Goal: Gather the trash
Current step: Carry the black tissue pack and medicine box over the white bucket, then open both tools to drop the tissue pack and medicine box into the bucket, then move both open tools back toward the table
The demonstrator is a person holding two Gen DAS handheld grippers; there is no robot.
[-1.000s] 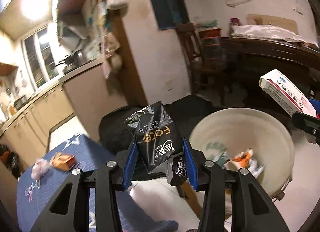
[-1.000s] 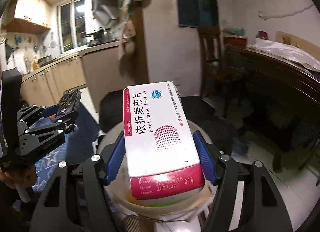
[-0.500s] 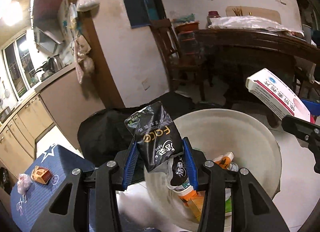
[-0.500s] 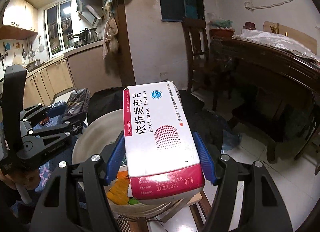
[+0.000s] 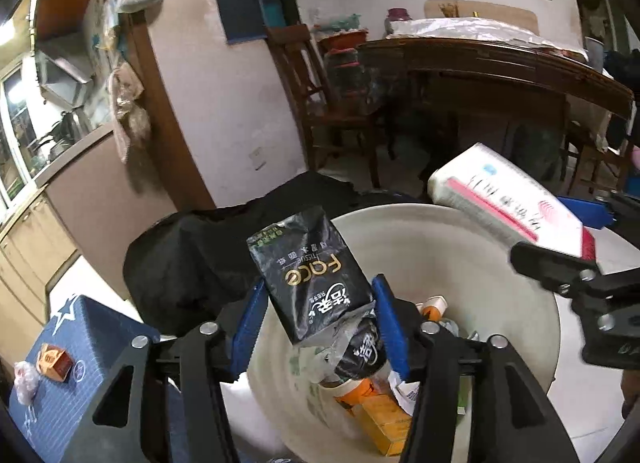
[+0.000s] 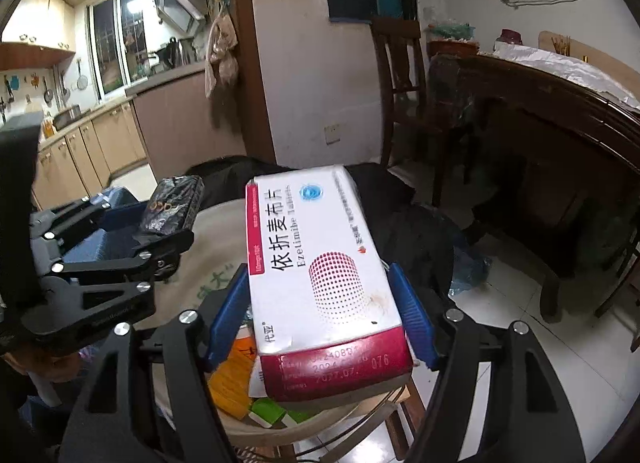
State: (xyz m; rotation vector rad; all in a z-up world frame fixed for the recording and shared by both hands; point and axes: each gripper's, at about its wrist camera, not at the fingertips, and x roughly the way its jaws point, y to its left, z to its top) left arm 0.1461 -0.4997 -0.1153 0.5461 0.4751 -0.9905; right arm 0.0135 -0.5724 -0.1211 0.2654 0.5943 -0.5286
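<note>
Both claws are opening directly above the basin (image 5: 500, 263): your left claw (image 5: 318, 319) is releasing the black packet (image 5: 308, 279), your right claw (image 6: 320, 311) the pill box (image 6: 320, 263).

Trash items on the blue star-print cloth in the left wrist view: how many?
2: an orange carton and, beside it toward the left edge, a crumpled pinkish plastic wad. Grippers may hide more.

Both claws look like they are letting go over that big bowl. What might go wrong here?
1. The white medicine box sits over the beige basin's near rim, so with the right gripper opening it may tip outside onto the floor.
2. The black tissue packet has a loose flap that might cling to a pad as the left gripper opens.
</note>
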